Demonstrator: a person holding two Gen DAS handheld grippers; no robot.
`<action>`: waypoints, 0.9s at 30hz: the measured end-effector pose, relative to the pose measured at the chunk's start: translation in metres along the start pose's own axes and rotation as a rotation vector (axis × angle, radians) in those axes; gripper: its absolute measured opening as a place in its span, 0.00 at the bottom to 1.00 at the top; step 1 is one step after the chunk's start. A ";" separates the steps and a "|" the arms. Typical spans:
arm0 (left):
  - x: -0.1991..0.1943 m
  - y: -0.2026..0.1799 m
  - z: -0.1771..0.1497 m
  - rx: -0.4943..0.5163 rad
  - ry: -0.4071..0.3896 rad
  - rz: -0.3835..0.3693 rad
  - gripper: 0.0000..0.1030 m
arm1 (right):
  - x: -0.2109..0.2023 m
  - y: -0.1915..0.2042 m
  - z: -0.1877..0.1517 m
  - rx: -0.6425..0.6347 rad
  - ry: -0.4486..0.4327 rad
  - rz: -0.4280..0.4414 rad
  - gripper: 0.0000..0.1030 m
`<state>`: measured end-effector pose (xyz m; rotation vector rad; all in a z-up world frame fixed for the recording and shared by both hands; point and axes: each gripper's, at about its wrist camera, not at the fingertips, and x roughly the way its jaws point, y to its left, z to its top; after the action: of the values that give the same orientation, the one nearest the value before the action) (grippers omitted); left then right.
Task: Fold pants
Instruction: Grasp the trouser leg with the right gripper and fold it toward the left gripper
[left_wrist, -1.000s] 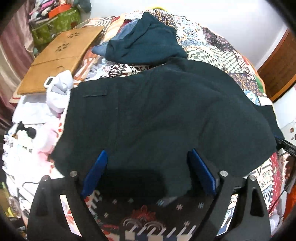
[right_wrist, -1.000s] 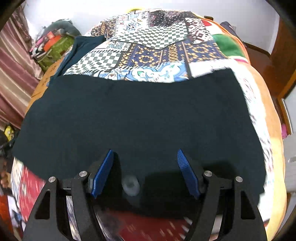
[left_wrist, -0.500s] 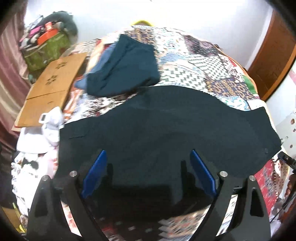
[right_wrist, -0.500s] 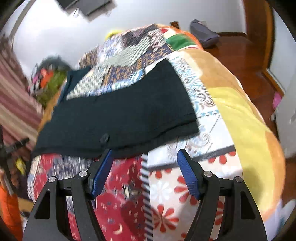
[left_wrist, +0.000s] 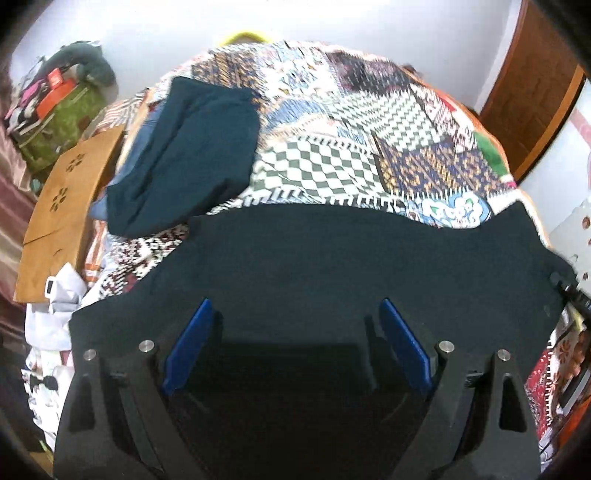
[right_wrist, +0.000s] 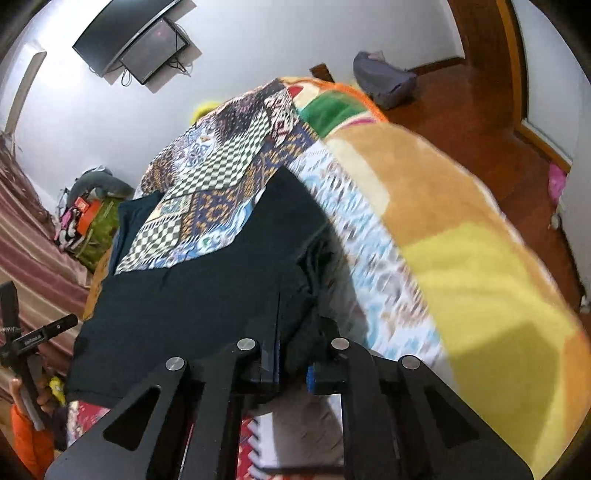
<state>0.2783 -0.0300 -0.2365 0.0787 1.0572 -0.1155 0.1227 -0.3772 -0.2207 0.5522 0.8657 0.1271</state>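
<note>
Dark navy pants (left_wrist: 332, 266) lie spread flat across the patchwork bedspread (left_wrist: 332, 155). My left gripper (left_wrist: 295, 339) is open, its blue pads hovering over the near edge of the pants. In the right wrist view the pants (right_wrist: 192, 295) stretch off to the left. My right gripper (right_wrist: 293, 363) is shut on the right end of the pants, and bunched dark cloth sits between its jaws.
A second folded dark garment (left_wrist: 184, 158) lies at the far left of the bed. A brown cardboard sheet (left_wrist: 62, 206) and white clothes (left_wrist: 55, 314) sit at the left edge. A tripod (right_wrist: 22, 343) stands left of the bed. Wooden floor (right_wrist: 480, 122) lies to the right.
My right gripper moved to the right end of the pants and closed on the cloth. My left gripper stayed open and drew back along the near edge.
</note>
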 end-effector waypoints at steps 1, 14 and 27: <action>0.007 -0.004 0.001 0.012 0.023 0.000 0.89 | -0.002 -0.002 0.004 -0.006 -0.007 0.000 0.08; 0.007 -0.017 -0.026 0.125 0.019 0.009 0.90 | -0.031 0.014 0.034 -0.074 -0.106 -0.020 0.07; -0.047 0.056 -0.093 0.003 -0.032 -0.064 0.90 | -0.065 0.105 0.058 -0.207 -0.221 0.084 0.07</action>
<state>0.1823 0.0398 -0.2402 0.0457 1.0274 -0.1752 0.1359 -0.3327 -0.0920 0.3997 0.6058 0.2259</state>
